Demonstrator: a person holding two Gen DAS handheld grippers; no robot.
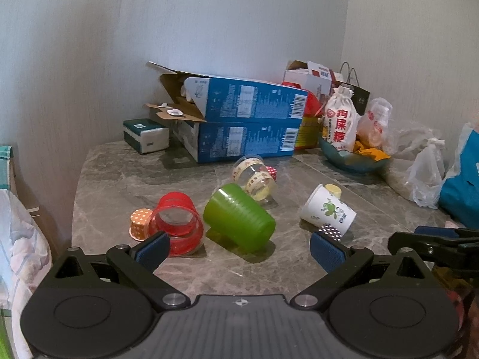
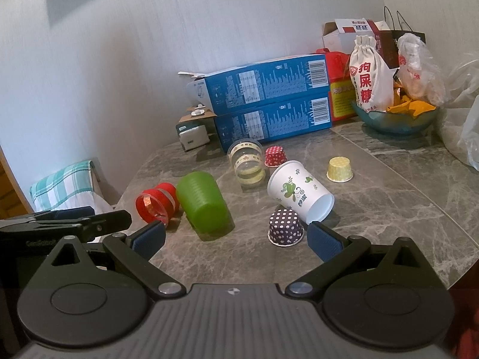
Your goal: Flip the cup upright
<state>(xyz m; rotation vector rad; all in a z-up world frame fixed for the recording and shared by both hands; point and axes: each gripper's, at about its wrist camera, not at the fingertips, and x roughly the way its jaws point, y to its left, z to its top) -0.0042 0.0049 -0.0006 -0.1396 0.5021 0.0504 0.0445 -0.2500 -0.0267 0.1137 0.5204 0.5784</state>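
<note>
Lying sideways, green cup (image 1: pixel 239 217) mouth rearward

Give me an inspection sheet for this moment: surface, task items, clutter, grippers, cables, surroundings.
Surface: grey marble table, dry, crowded at the back.
Task items: green cup, red cup, clear cup and white paper cup all lie on their sides; none is held.
Clutter: small dotted cupcake liners, purple, red, yellow, orange, stand upside down; two blue boxes stacked; tissue pack; bowl with a cloth pouch; plastic bags.
Grippers: left gripper and right gripper, jaws apart, empty, short of the cups.
Cables: nothing seen.
Surroundings: pale wall; checked cloth beside the table.
</note>
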